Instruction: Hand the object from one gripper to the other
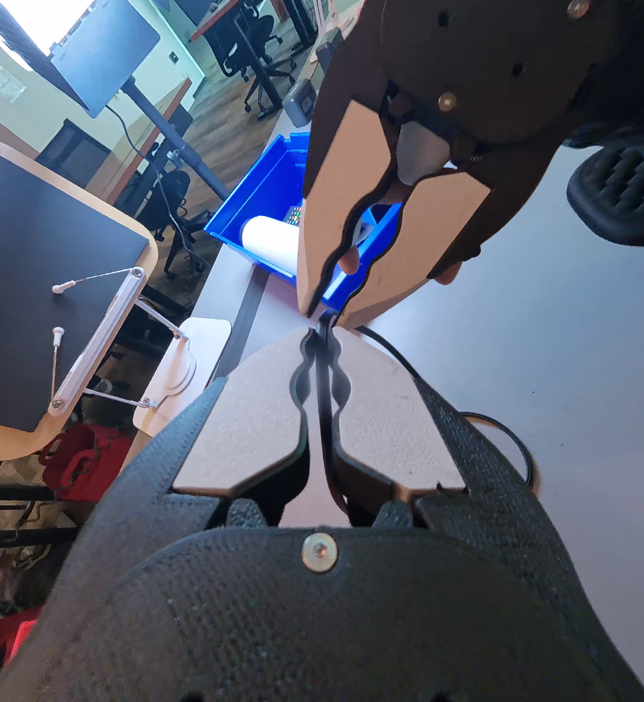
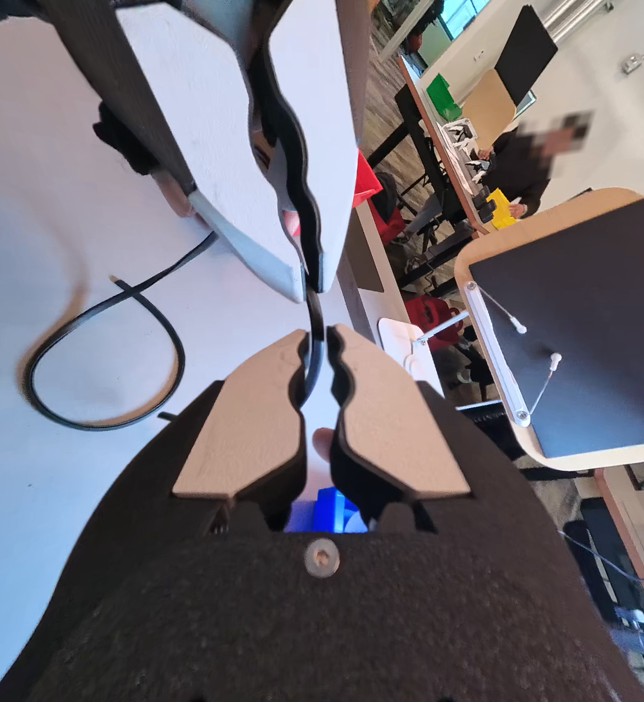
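A black flat cable (image 2: 104, 421) lies in a loop on the pale table (image 2: 47, 532), and one stretch rises between both grippers. My left gripper (image 1: 318, 336) is shut on the cable (image 1: 322, 380), which runs lengthwise between its fingers. In the right wrist view the left gripper (image 2: 309, 285) comes in from above. My right gripper (image 2: 316, 334) is closed to a narrow gap with the cable (image 2: 314, 353) pinched at its tips. In the left wrist view the right gripper (image 1: 326, 315) points down, tip to tip with the left one.
A blue bin (image 1: 259, 197) holding a white roll (image 1: 271, 243) stands on the table behind the right gripper. A black-topped side table with a wood edge (image 1: 47, 266) sits beyond the table edge. A chair armrest (image 1: 624, 190) is at the right. A person (image 2: 514, 171) sits far off. The tips of both grippers are at nearly the same place.
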